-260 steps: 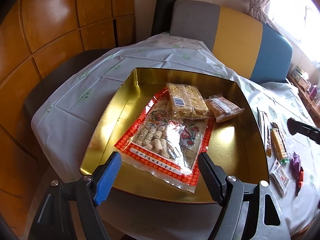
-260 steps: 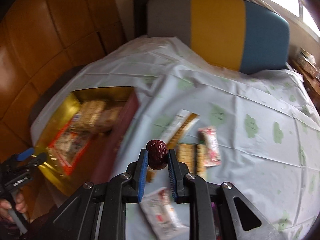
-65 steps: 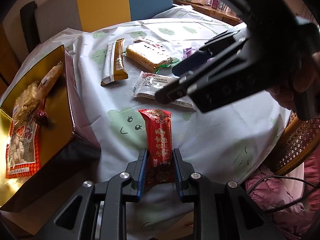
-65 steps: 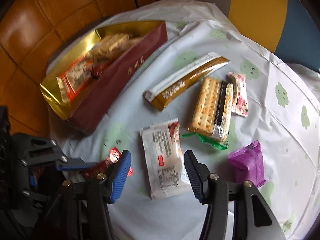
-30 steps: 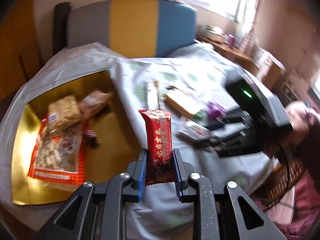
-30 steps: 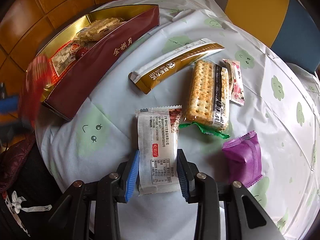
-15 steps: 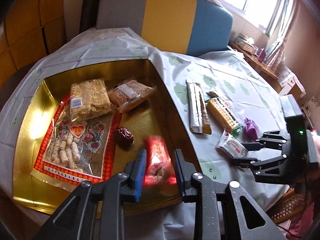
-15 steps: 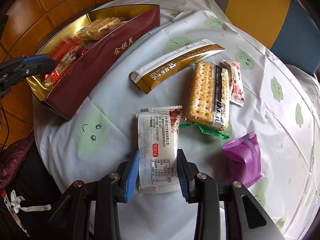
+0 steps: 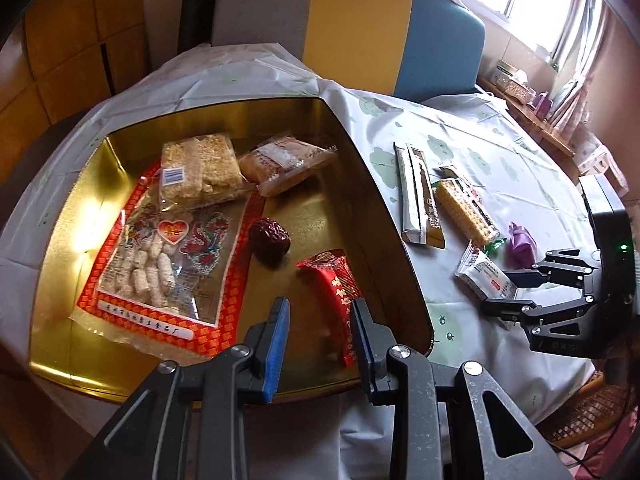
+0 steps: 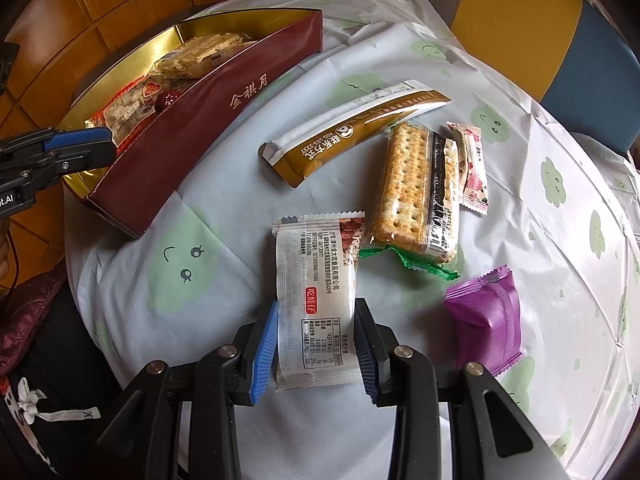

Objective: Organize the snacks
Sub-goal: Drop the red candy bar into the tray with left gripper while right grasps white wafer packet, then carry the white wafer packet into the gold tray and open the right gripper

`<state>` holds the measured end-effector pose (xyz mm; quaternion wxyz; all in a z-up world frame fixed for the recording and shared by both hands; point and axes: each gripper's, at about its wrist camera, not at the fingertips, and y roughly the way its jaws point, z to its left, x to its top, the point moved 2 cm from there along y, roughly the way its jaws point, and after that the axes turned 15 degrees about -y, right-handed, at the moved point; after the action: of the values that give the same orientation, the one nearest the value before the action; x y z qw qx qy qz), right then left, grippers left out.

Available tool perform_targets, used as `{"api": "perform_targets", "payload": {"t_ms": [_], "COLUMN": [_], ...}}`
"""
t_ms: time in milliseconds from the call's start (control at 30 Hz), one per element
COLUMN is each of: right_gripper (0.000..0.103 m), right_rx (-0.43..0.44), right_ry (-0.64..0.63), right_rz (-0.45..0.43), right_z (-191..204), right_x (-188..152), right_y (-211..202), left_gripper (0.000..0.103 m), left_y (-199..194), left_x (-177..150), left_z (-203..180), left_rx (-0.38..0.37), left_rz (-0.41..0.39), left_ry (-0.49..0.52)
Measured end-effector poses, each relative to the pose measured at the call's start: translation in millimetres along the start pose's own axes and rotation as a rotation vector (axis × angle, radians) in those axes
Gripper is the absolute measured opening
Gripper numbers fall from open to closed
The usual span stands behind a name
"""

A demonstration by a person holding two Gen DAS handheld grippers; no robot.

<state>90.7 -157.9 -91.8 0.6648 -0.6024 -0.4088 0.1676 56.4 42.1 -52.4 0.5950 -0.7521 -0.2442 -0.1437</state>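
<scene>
Left gripper (image 9: 320, 326) hangs over the gold box (image 9: 60, 280), its jaws just eased apart, and the red packet (image 9: 336, 292) lies loose on the box floor between the tips, beside the date (image 9: 270, 240); best lift straight up so nothing drags. Right of the box, the right gripper (image 10: 316, 344) sits clamped on the white packet (image 10: 316, 292), its near end between the pads; carry it level over the wall.
</scene>
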Motion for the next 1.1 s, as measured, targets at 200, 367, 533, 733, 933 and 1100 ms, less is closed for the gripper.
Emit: {"api": "perform_targets", "payload": {"t_ms": [200,367,533,733,933,1100], "right_gripper": [0.037,0.037,0.037,0.037,0.037,0.036], "right_rx": [-0.007,-0.016,-0.020,-0.024,-0.031,-0.040], "right_ry": [-0.002,-0.007,-0.006,-0.003,-0.001,-0.004], "right_rz": [-0.003,-0.006,-0.009,-0.010,-0.009,-0.001], "right_z": [2.5,4.6,6.5,7.6,7.8,9.8], "right_x": [-1.0,-2.3,-3.9,-4.9,-5.3,-4.3], "right_y": [-0.4,-0.5,-0.5,-1.2,-1.3,-0.9], "left_gripper": [0.035,0.036,0.036,0.036,0.036,0.036], "left_y": [-4.6,-5.2,-7.2,-9.4,-10.3,-10.8], "left_x": [-0.6,-1.6,-1.8,-2.2,-3.5,-4.3], "left_z": [4.2,8.9,12.5,15.9,17.3,19.2], "left_rx": [0.029,0.037,0.044,0.051,0.060,0.066], "left_rz": [-0.010,-0.005,-0.010,-0.017,-0.021,-0.023], "left_ry": [-0.012,-0.026,-0.035,-0.041,-0.041,-0.045]}}
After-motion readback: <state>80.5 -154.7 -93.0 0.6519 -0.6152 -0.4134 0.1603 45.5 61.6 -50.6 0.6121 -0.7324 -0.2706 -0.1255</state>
